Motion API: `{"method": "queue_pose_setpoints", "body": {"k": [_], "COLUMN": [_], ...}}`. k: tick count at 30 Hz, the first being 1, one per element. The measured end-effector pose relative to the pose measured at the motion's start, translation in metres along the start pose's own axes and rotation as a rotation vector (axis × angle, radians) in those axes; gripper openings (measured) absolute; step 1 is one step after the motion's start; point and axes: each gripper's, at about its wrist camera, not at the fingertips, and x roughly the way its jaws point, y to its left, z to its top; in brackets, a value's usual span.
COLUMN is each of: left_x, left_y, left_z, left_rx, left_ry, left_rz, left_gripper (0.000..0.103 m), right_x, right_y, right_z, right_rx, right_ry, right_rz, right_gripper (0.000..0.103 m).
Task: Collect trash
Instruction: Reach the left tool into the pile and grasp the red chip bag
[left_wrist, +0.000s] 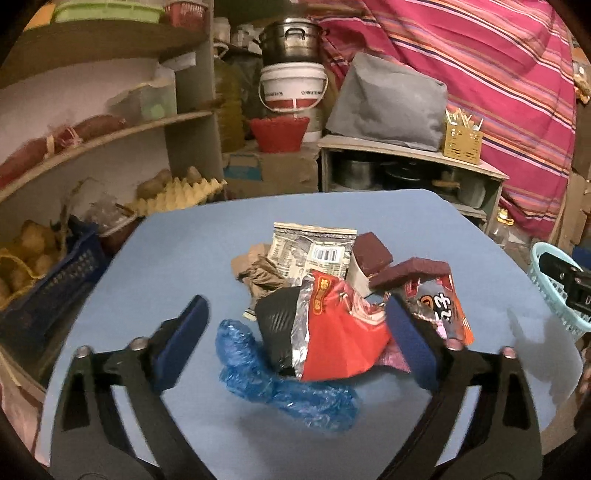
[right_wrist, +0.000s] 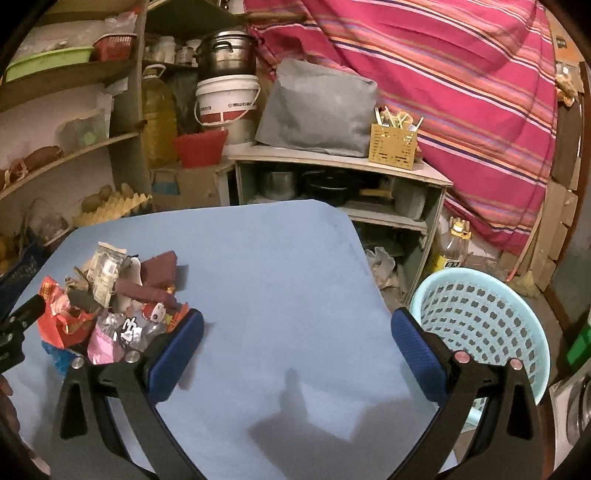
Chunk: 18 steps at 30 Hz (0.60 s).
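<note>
Red wrapper (left_wrist: 340, 332) lies untouched between the left gripper (left_wrist: 299, 332)'s wide-spread fingers (left_wrist: 184, 332).

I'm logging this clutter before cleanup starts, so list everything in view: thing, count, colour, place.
table: one, blue top, centre
trash pile: one heap, wrappers and scraps, on the table
red wrapper: one, red and silver, front of pile
plastic bag: one, blue, crumpled, nearest edge of pile
laundry basket: one, light blue, perforated, beside the table
bucket: one, white and red, behind the table
pot: one, metal, on the bucket
cutlery holder: one, yellow, on the low shelf
striped cloth: one, pink, hanging behind
left hand-held gripper: open, at the pile
right hand-held gripper: open, over bare table
</note>
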Motion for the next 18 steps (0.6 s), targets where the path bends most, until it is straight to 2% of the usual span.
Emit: {"method": "queue_pose_setpoints", "body": {"k": [2, 7, 9, 12, 14, 18], "left_x": [0.008, 0.028, 0.034, 0.037, 0.038, 0.031], "left_y": [0.002, -0.005, -0.011, -0.016, -0.014, -0.012], "left_z": [0.001, -0.001, -0.004, -0.009, -0.012, -0.018], "left_rx": [-0.014, 0.000, 0.020, 0.043, 0.037, 0.033], "left_ry": [0.025, 0.075, 0.094, 0.105, 0.122, 0.127], "left_rz": [-0.024, -0.076, -0.092, -0.106, -0.127, -0.129], "left_gripper": [0.079, 0.078, 0.073, 0.057, 0.038, 0.030], "right_x": [0.001, 0.004, 0.005, 0.006, 0.009, 0.015], "right_y": [0.002, 0.005, 0.008, 0.010, 0.010, 0.010], "right_z": [0.000, 0.002, 0.002, 0.002, 0.001, -0.005], "right_rx": [-0.002, 0.008, 0.000, -0.011, -0.016, -0.021], "right_ry": [-0.001, 0.007, 0.007, 0.008, 0.014, 0.037], "right_rz": [0.002, 0.016, 0.013, 0.002, -0.007, -0.021], "right_gripper": [0.099, 0.099, 0.099, 0.099, 0.099, 0.099]}}
